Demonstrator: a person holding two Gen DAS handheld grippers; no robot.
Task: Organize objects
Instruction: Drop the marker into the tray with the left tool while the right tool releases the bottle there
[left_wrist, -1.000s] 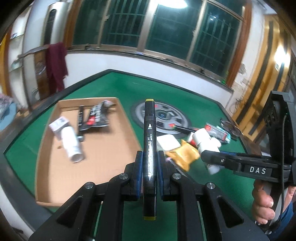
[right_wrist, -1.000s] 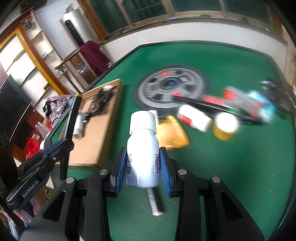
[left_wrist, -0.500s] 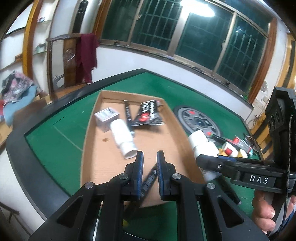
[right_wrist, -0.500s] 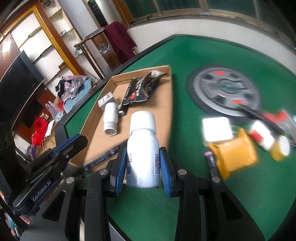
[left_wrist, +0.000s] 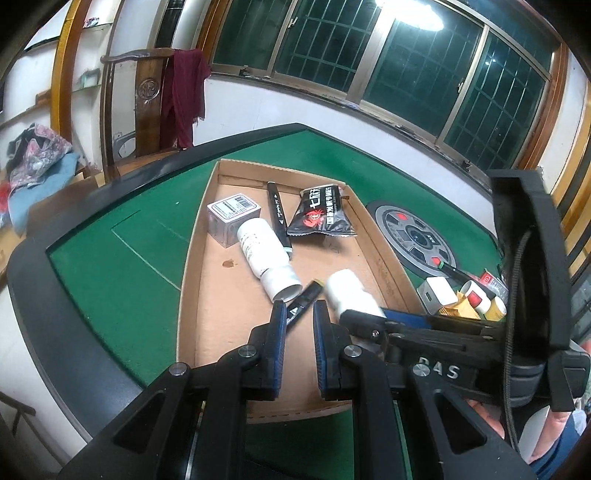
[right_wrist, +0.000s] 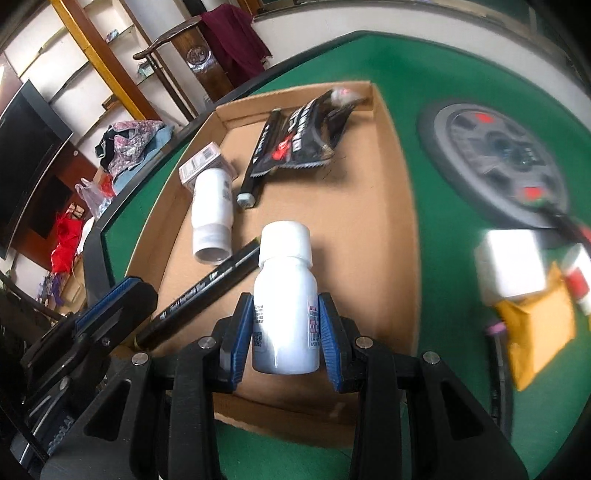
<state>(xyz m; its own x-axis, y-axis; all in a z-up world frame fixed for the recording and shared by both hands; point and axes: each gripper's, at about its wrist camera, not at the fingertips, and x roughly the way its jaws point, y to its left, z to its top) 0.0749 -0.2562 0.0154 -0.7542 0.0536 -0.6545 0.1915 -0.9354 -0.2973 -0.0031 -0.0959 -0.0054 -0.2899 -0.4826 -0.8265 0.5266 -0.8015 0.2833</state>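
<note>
Swinging in from the cluttered side of the green table (left_wrist: 122, 266), both grippers now hang over the cardboard tray (left_wrist: 192, 236), where a second ago they faced the loose pile near the weight plate (left_wrist: 413, 236). The left gripper (left_wrist: 297, 317) carried a black marker (right_wrist: 207, 288) upright between its jaws then; now the marker slants down into the tray, its tip beside a lying white bottle (left_wrist: 264, 254). The jaws stand a little apart with the marker between them, and whether they still pinch it cannot be told from either view. The right gripper (right_wrist: 286, 321) stays clamped on a small white bottle (right_wrist: 285, 295), held upright over the tray's near half, not yet set down.

Already inside lie a grey box (left_wrist: 232, 218), a second marker (left_wrist: 279, 218) and a black snack packet (left_wrist: 321, 214). Outside remain a white block (right_wrist: 509, 266), a yellow pouch (right_wrist: 535, 332) and other small items. Judged from this, one delivery is finishing, another is imminent, and more trips remain.
</note>
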